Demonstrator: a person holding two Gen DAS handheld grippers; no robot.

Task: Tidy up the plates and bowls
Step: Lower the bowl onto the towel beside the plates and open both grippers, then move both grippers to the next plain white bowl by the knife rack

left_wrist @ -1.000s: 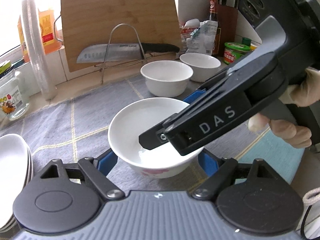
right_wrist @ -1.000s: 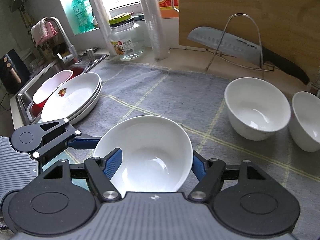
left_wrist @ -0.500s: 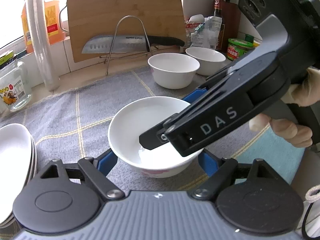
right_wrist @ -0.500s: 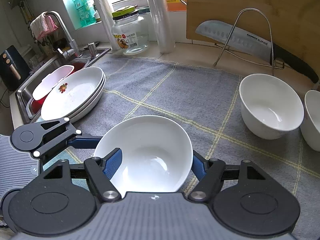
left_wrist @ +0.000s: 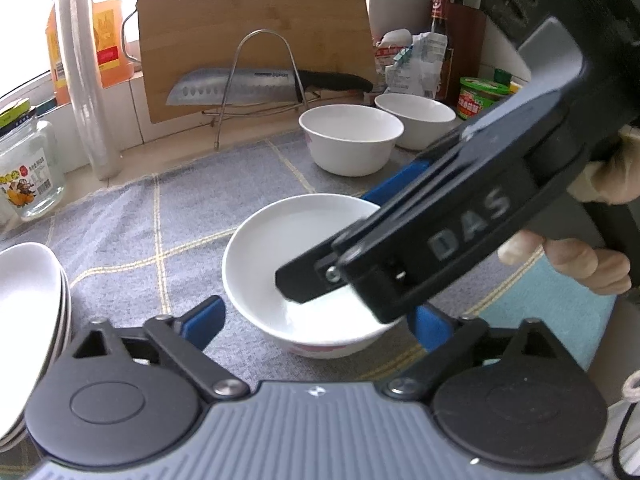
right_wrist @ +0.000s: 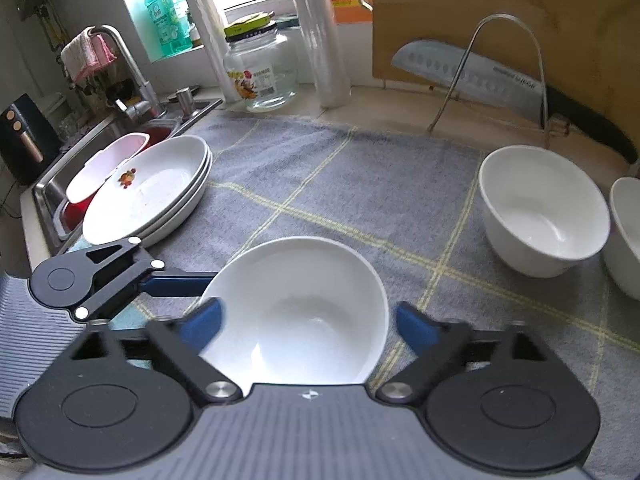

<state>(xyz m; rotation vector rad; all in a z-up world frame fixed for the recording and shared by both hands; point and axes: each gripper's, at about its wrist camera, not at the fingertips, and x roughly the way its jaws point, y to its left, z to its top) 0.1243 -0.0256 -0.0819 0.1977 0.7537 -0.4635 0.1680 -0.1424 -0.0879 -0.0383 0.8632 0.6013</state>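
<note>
A white bowl (left_wrist: 288,248) sits on the grey checked mat (left_wrist: 120,216), also in the right wrist view (right_wrist: 304,312). My left gripper (left_wrist: 316,320) is open, its blue pads either side of the bowl with gaps. My right gripper (right_wrist: 308,320) is open too, its jaws wide of the bowl's rim; its body crosses over the bowl in the left wrist view. Two more white bowls (left_wrist: 352,136) (left_wrist: 416,124) stand at the back right. A stack of white plates (right_wrist: 148,192) lies at the left by the sink.
A cutting board (left_wrist: 248,28) and a knife (left_wrist: 256,86) on a wire rack stand at the back. A glass jar (right_wrist: 260,72), film rolls (right_wrist: 320,40), a sink with faucet (right_wrist: 124,92), bottles and a green tub (left_wrist: 480,96) ring the mat.
Both grippers have opened off the bowl, their pads now standing wider. Both views have shifted slightly; the bowl rests lower on the mat.
</note>
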